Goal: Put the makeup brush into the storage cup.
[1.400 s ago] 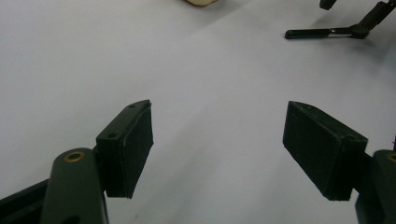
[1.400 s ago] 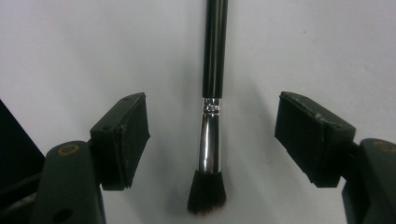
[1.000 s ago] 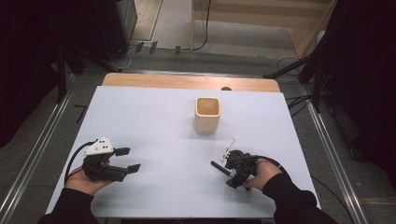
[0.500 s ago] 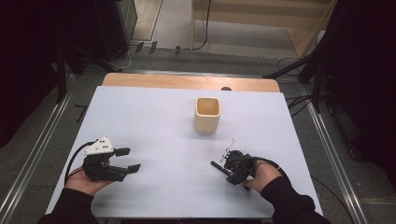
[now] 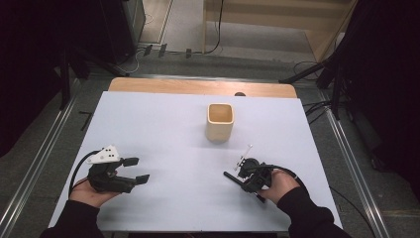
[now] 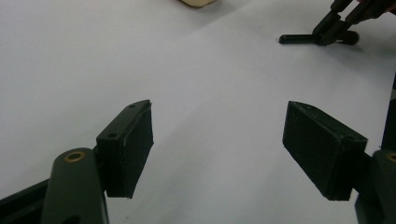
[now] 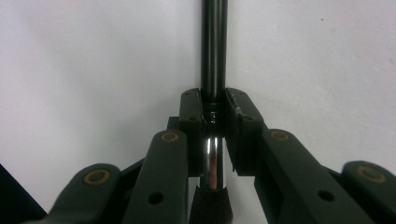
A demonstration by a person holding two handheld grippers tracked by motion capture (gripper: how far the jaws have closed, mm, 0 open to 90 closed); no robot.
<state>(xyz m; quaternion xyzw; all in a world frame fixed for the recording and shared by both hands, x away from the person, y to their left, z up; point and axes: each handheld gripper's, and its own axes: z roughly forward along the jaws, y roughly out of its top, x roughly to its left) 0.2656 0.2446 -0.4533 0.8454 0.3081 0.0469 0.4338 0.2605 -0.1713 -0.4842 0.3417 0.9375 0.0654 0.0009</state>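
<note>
The slim black brush with a chrome ferrule [image 7: 213,70] is now pinched by the right gripper [image 5: 246,177], whose jaws have just been closing on it, near the square wooden cup [image 5: 220,121]. A lift towards that cup is judged next. The left gripper [image 5: 130,170] is held spread, well apart from the cup.

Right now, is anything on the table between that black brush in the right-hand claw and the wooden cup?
Nothing visible: the right claw is shut on the brush, and bare table lies between it and the cup.
</note>
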